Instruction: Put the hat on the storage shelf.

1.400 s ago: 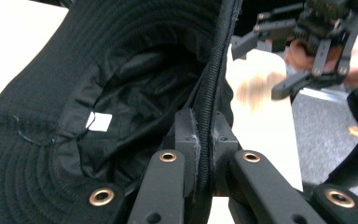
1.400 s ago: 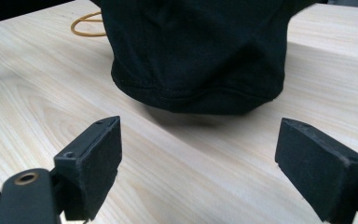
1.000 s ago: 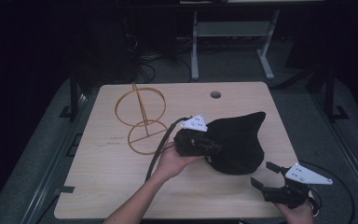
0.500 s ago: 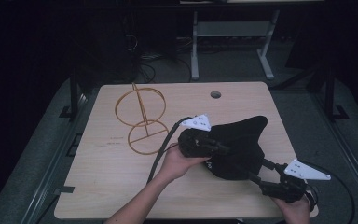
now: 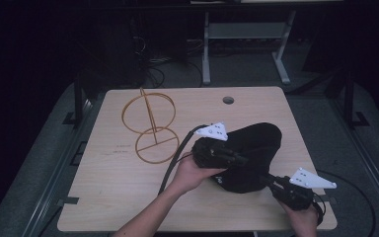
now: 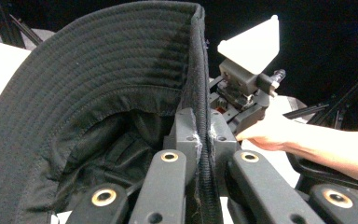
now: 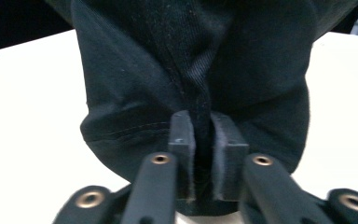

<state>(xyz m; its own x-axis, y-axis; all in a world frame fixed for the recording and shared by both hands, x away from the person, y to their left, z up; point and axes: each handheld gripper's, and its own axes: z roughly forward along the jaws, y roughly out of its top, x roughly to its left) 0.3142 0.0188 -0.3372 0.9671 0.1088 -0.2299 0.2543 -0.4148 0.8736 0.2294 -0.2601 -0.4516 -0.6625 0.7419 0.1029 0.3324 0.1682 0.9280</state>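
As the right gripper (image 5: 266, 178), which hung clear of the table's (image 5: 128, 197) near edge a sec ago, now pinches the black hat (image 5: 256, 143) at mid-table, left gripper (image 5: 237, 159) jaws clamp its brim, prob. readying a two-handed lift.

Tabletop (image 5: 128, 197): pale wood-grain board with rounded corners and a round cable hole (image 5: 228, 100) near its far edge.
Floor (image 5: 44, 168): grey, lying around the tabletop.
Beyond the tabletop: a light metal desk frame (image 5: 242, 34) and tangled cables (image 5: 153, 64).
Light: dim; the room past the tabletop is near black.
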